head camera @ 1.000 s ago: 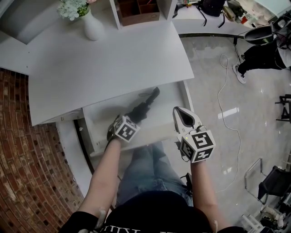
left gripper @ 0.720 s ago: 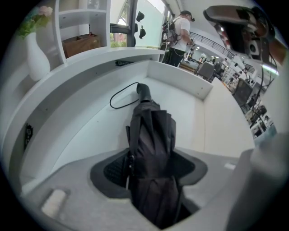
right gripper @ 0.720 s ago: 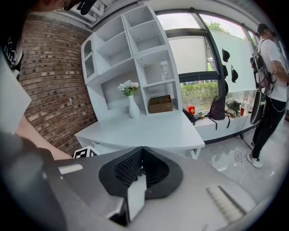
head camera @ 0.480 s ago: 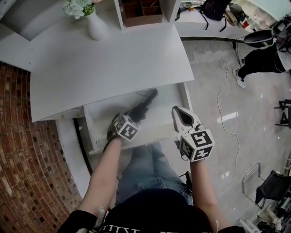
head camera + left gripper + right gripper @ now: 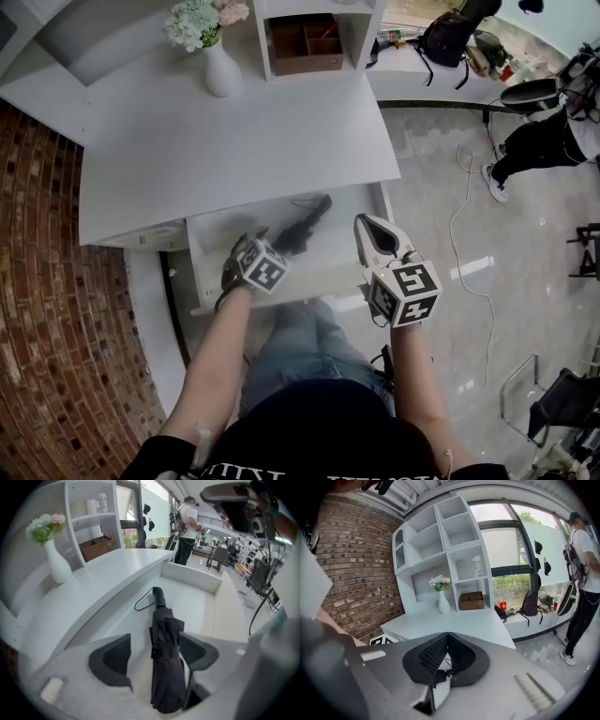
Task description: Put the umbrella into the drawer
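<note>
The black folded umbrella (image 5: 302, 226) lies flat on the floor of the open white drawer (image 5: 201, 272), handle and wrist loop toward the desk. In the left gripper view the umbrella (image 5: 166, 667) runs between the two dark pads; the left pad stands clear of it and the right pad (image 5: 199, 651) sits close beside it. My left gripper (image 5: 249, 246) hangs over the drawer's near part, its jaws opening around the umbrella (image 5: 156, 640). My right gripper (image 5: 362, 223) hovers at the drawer's right side, shut with nothing in it (image 5: 447, 634).
The white desk top (image 5: 234, 141) overhangs the drawer's far part. A white vase of flowers (image 5: 220, 67) and a shelf unit with a wooden box (image 5: 305, 42) stand at its back. A brick wall (image 5: 56, 309) is on the left; a cable (image 5: 461, 211) and a person (image 5: 544, 141) are on the floor to the right.
The left jaws have spread apart and let go of the umbrella, which stays lying in the drawer. Both grippers have lifted slightly.
</note>
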Demonstrator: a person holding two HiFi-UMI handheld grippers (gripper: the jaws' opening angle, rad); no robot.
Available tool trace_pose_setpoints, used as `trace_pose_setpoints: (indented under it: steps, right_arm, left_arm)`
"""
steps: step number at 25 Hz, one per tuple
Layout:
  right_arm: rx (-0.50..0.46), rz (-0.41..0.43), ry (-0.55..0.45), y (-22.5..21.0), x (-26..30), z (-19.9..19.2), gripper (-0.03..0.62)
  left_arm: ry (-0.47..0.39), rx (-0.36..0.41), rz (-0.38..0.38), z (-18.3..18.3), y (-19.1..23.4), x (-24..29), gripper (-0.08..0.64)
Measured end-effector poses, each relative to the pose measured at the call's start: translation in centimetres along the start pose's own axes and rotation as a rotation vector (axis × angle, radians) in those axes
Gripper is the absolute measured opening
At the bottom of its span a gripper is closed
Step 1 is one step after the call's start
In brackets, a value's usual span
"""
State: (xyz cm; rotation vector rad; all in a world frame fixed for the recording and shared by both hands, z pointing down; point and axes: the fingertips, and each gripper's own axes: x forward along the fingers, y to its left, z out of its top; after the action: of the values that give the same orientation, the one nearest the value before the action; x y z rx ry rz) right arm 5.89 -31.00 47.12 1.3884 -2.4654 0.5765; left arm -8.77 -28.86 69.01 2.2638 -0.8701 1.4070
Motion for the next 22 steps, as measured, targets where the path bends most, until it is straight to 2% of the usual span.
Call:
trace_pose_setpoints:
  steps: [9, 15, 22]
  right_arm:
    - [-0.047, 0.002, -0.056, 1.3, -1.3, 2.7, 0.003]
    - [-0.068, -0.011, -0.095, 1.3, -2.2, 4.5, 0.003]
    - [-0.098, -0.015, -0.155, 1.3, -2.7, 6.7, 0.003]
  left_arm:
    - [-0.095, 0.058, 0.043, 2.6, 0.1, -3.7, 0.307]
    - [-0.163, 0.034, 0.104, 4.2, 0.9, -6.2, 0.299]
    - [-0.280, -0.022, 0.177, 7.0, 2.9, -9.9, 0.299]
